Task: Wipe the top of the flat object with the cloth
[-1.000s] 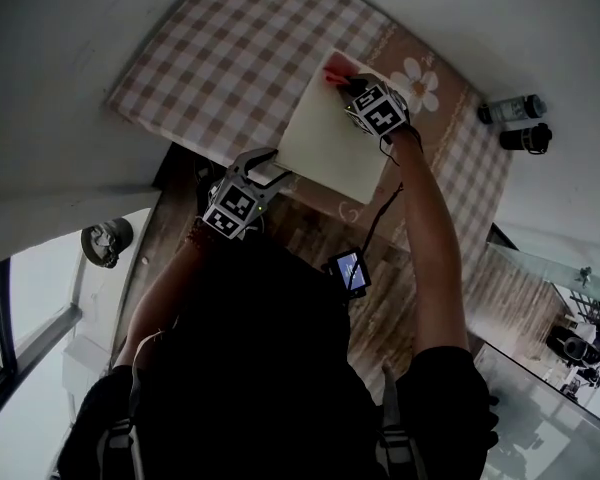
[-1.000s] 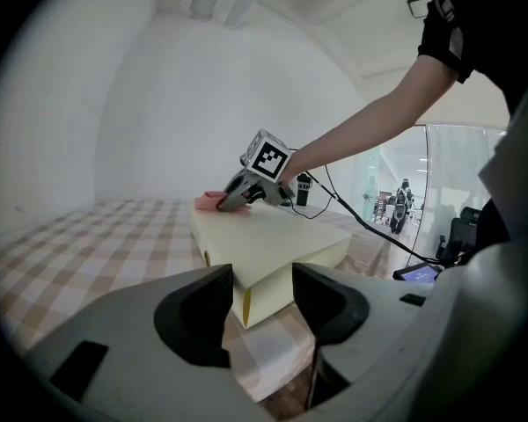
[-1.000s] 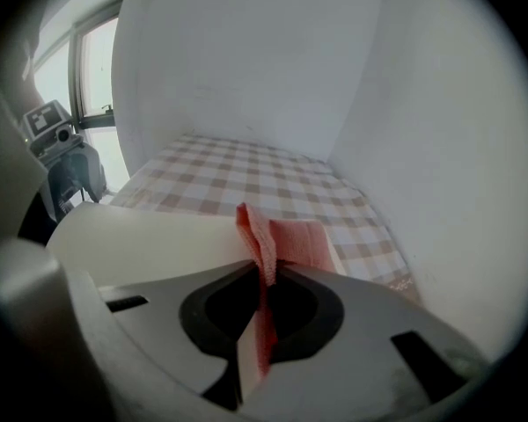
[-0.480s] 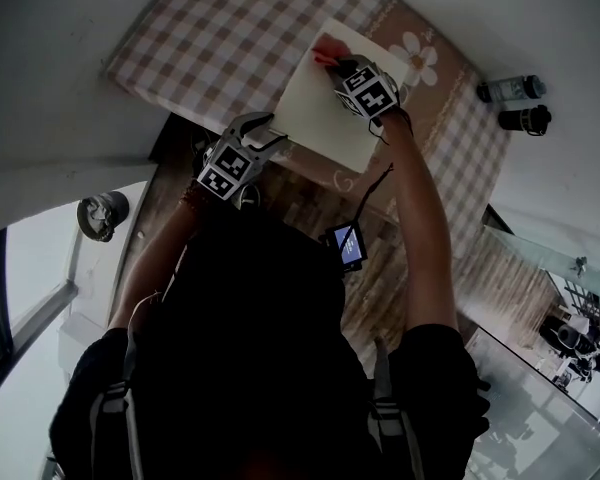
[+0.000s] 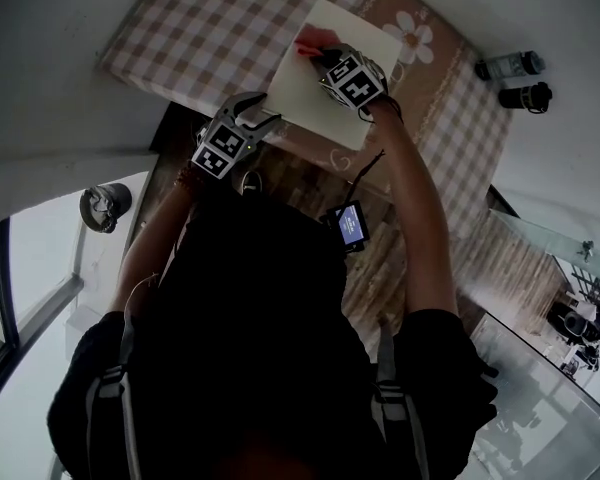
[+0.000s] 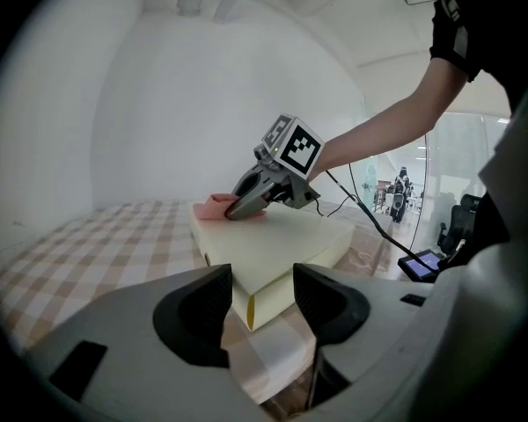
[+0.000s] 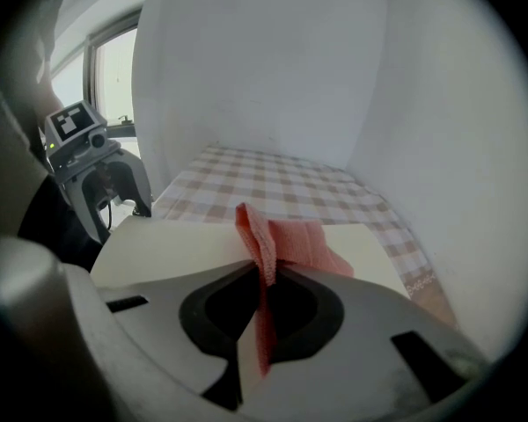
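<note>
Right gripper view: pink cloth (image 7: 292, 238) being pinched in shut jaws of right gripper (image 7: 262, 290), loose end being pressed onto far part of cream flat pad (image 7: 172, 240) for wiping. Left gripper (image 6: 262, 301) being held, jaws apart and empty, at pad's near corner on checked tablecloth (image 6: 106, 244), probably for steadying; contact unclear.

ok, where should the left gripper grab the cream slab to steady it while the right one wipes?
Probably the near corner of the cream slab, approached level and head-on. That corner points between the left gripper's open jaws, its side walls are tall, and it lies clear of the cloth in the right gripper.
</note>
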